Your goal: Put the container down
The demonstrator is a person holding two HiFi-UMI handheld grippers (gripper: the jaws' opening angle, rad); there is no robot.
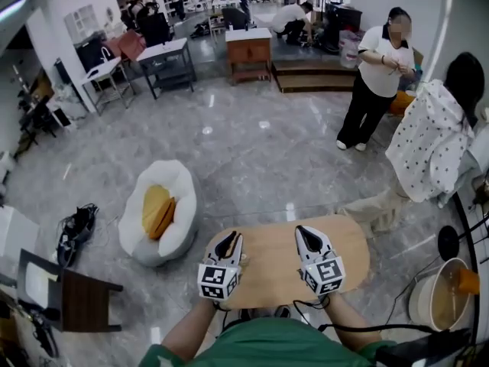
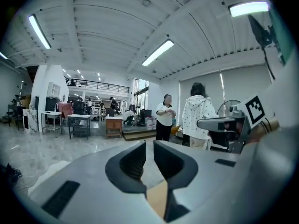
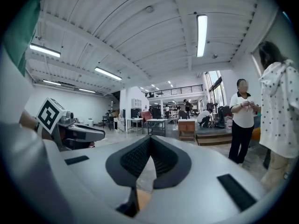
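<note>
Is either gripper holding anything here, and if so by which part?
Nothing is held: the left gripper and right gripper are both shut, nothing between their jaws, over the wooden table.

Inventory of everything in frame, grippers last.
oval light-wood tabletop: 1, tan, under both grippers
white beanbag seat: 1, white, floor left of tabletop
yellow cushion: 1, yellow, in the beanbag
dark wooden stool: 1, dark brown, lower left
brown wooden cabinet: 1, brown, far middle
beige round tub: 1, beige, lower right
standing people: 2, white shirt and spotted top, right side
left gripper: 1, grey, shut, empty, over tabletop
right gripper: 1, grey, shut, empty, over tabletop
</note>
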